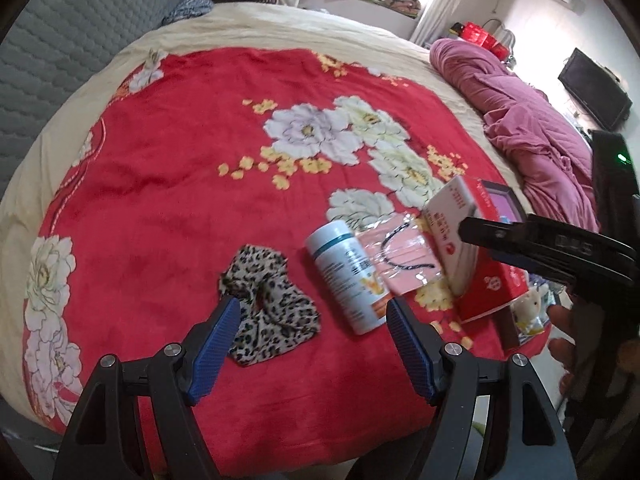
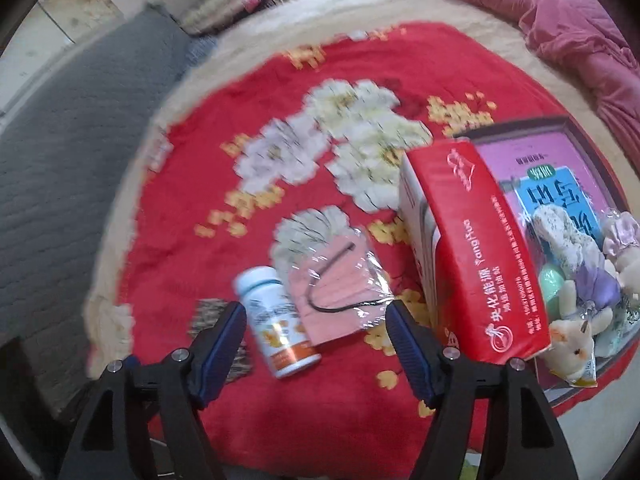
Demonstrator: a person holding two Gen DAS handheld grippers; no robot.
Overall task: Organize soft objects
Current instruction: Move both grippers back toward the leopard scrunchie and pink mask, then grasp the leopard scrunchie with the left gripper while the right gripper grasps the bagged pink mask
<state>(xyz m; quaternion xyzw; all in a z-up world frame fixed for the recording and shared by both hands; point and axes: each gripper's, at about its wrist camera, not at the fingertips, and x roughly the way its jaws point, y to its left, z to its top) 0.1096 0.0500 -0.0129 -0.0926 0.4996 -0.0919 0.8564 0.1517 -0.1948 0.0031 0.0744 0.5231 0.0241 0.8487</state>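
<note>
Surface: red floral blanket [image 1: 160, 184] spread over a cream bedsheet [image 1: 248, 28]; crumpled pink quilt [image 1: 532, 120] heaped at the far right
Leopard-print cloth [image 1: 268, 304]: bunched on the blanket, near left of the cluster; lying just past the left gripper's left fingertip, partly between the jaws; touched by neither pad, as far as can be told
White bottle [image 1: 352, 276]: on its side, cap pointing far, orange label toward the near end; just right of the leopard-print cloth; apart from it
Pink mask packet [image 1: 400, 260]: clear wrapper, black ear loops showing; flat on the blanket between the white bottle and the red tissue pack, touching or overlapping the bottle's right side
Red tissue pack [image 2: 476, 256]: propped on edge, leaning against the shallow box behind it
Shallow box [image 2: 560, 140]: dark rim, purple inside, at the right edge of the blanket; holding small plush toys [image 2: 576, 344] and a lilac cloth piece – exact count unclear
Left gripper [image 1: 314, 308]: released, jaws wide, nothing grasped; hanging above the leopard-print cloth and bottle
Right gripper [image 2: 316, 316]: released, empty; poised over the bottle's near end and the mask packet – also seen from the left wrist view as a black body at the right, a hand [image 1: 560, 336] on it
</note>
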